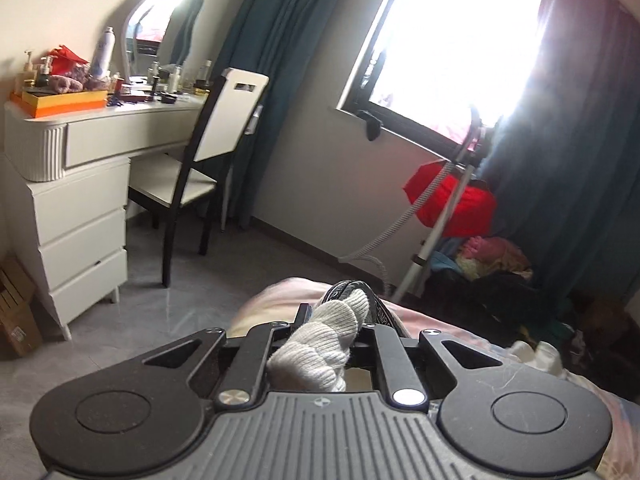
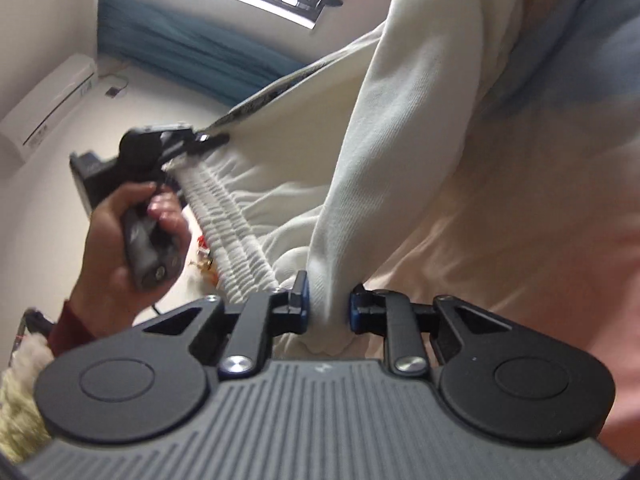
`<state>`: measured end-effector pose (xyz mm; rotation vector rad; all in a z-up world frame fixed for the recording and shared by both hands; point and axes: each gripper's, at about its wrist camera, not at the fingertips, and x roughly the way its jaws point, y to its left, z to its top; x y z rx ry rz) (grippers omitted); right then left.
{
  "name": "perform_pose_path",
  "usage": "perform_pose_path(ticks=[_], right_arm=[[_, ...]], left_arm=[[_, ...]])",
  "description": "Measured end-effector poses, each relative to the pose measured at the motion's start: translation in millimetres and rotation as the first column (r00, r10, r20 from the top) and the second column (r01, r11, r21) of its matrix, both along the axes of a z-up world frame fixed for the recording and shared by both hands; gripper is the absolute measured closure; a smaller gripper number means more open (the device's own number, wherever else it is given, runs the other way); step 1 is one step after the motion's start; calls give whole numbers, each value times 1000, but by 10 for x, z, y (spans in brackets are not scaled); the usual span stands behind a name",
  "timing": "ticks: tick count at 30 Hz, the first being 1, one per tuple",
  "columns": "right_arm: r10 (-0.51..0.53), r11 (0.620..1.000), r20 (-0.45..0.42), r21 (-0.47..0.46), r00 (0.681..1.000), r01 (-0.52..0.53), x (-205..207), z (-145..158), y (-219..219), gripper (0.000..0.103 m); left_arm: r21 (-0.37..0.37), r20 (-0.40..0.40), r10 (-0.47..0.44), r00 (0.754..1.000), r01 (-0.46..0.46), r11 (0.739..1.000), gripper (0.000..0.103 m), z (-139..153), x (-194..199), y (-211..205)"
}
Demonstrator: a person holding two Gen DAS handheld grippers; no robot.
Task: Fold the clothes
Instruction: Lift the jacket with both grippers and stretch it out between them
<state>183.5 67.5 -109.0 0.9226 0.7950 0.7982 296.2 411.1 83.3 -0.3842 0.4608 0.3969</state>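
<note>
A white garment (image 2: 400, 120) with a ribbed elastic waistband (image 2: 228, 216) hangs stretched between my two grippers above a pinkish bed (image 2: 500, 200). My right gripper (image 2: 328, 304) is shut on a bunched fold of the white fabric at one end of the waistband. At the other end, a person's hand (image 2: 116, 240) holds my left gripper (image 2: 208, 140), which is clamped on the band. In the left wrist view, the left gripper (image 1: 332, 320) is shut on the ribbed white waistband (image 1: 320, 344). The cloth hides its fingertips, and a dark patterned strip (image 1: 372, 304) runs beside it.
A white dressing table (image 1: 100, 128) crowded with bottles and a chair (image 1: 200, 160) stand on the left. A bright window (image 1: 460, 40) with teal curtains is ahead. Below it are a red bundle (image 1: 452, 200), a stand and a clothes pile (image 1: 496, 256). An air conditioner (image 2: 48, 108) hangs on the wall.
</note>
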Motion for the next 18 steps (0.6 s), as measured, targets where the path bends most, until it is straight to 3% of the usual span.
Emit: perform_pose_path(ticks=[2,7,12,15,17,18], right_arm=[[70,997,2,-32,998,-70,161,-114,406,81],[148,982,-4,-117,989,-147,393,-280,809,81],[183,959,25,-223,983,-173,428,-73,901,79],[208,936,48,-300,977,-184,416,64,935,76],[228,918,62,-347,972,-193,398,141,942,69],[234,911,77,-366,969,-191,376,195,915,64]], left_arm=[[32,-67,58,996,-55,998,91,-262,261,305],[-61,-199,101,975,-115,991,90,-1060,690,795],[-53,-252,54,966,-69,996,85,-1210,757,891],[-8,-259,51,965,-55,998,68,-1051,638,802],[25,-264,51,963,-46,999,34,-940,555,736],[42,-266,51,963,-41,998,25,-884,513,703]])
